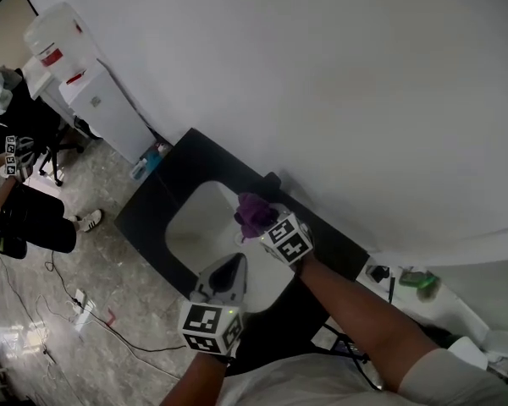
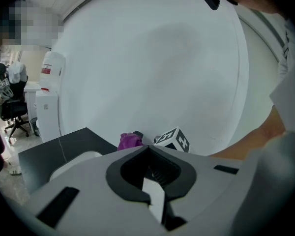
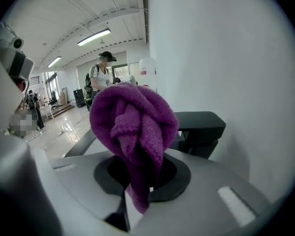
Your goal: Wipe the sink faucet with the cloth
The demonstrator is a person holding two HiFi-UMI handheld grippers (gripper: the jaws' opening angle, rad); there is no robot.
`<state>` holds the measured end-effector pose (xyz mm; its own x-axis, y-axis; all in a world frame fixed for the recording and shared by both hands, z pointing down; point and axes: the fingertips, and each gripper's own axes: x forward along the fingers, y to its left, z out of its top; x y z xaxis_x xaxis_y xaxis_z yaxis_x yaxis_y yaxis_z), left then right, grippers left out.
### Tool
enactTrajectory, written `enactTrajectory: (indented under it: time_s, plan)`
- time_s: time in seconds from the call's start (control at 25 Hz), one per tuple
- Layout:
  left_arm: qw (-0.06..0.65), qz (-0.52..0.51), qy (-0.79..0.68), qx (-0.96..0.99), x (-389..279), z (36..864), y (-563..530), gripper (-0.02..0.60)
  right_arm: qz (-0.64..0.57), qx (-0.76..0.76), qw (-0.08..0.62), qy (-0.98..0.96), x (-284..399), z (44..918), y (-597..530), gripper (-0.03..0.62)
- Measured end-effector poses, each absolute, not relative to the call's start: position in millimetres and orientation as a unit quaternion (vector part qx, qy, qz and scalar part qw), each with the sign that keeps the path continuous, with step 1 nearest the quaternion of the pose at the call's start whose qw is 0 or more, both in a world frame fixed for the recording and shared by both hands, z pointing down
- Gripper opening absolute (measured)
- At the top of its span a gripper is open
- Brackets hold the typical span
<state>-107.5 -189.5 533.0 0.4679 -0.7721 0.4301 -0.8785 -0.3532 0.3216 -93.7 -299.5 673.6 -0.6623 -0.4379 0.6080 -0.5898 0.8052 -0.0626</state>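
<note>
The purple cloth [image 1: 254, 212] is bunched up in my right gripper [image 1: 261, 223], which is shut on it just in front of the black faucet [image 1: 273, 180] at the back of the white sink [image 1: 190, 227]. In the right gripper view the purple cloth [image 3: 132, 127] fills the middle, rising out of the right gripper [image 3: 141, 175], with the black faucet [image 3: 199, 127] close behind it to the right. My left gripper [image 1: 235, 263] hovers over the sink's near side, shut and holding nothing. In its own view the left gripper [image 2: 146, 147] points toward the cloth [image 2: 129, 140].
The sink sits in a black counter [image 1: 148, 214] against a white wall. A white water dispenser [image 1: 72, 70] stands at the far left, with a seated person [image 1: 21, 205] nearby and cables on the floor. A green object [image 1: 419, 282] lies on a white ledge to the right.
</note>
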Motion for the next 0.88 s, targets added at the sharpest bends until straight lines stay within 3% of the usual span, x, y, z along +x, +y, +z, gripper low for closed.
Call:
enactTrajectory:
  time_s: [0.12, 0.32, 0.64, 0.88]
  plan:
    - [0.260, 0.105, -0.504, 0.817, -106, 535, -189, 0.006, 0.123, 0.285, 0.300, -0.902, -86, 681, -290, 0.046]
    - [0.263, 0.105, -0.496, 0.821, -100, 540, -190, 0.006, 0.187, 0.286, 0.365, -0.866, -34, 741, -258, 0.046]
    - [0.263, 0.102, -0.486, 0.827, -92, 536, -199, 0.006, 0.145, 0.346, 0.282, -0.883, -16, 652, -326, 0.046]
    - [0.271, 0.102, -0.486, 0.825, -92, 545, -205, 0.006, 0.167, 0.346, 0.329, -0.863, -16, 696, -350, 0.046]
